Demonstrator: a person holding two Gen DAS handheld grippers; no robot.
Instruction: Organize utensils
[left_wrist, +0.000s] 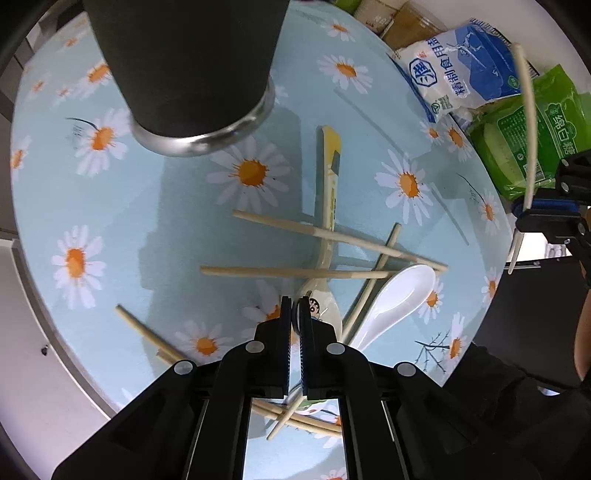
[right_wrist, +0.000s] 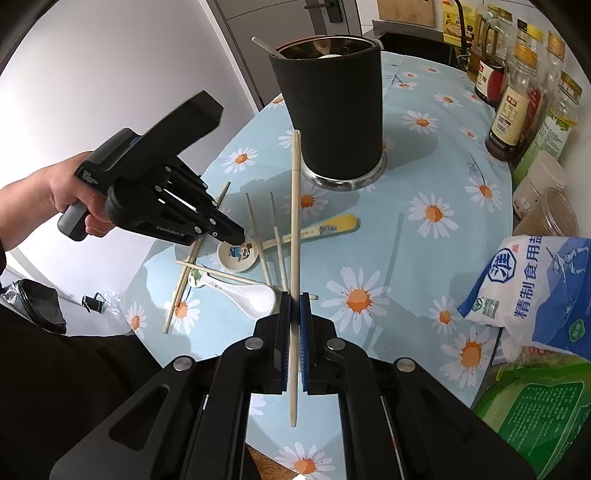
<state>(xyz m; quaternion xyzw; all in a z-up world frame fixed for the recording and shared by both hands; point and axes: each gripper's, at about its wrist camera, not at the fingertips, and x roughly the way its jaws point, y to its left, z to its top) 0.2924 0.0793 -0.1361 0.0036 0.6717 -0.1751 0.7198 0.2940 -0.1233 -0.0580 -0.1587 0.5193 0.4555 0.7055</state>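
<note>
Your right gripper clamps one chopstick near its lower end, so it may pivot short of the holder at upper centre. Your left gripper pinches the cartoon spoon by its bowl rim; crossed chopsticks could drag along

cup behind utensil pile | chopsticks across spoon | salt bag right

The right hand-held gripper is closed on a pale chopstick that runs straight ahead between its pads toward the black holder cup standing farther ahead on the daisy-print bench. Ahead and to its left, the left hand-held gripper has its tips down at the cartoon spoon, among loose chopsticks and a white spoon. A salt bag lies to the right.
</note>
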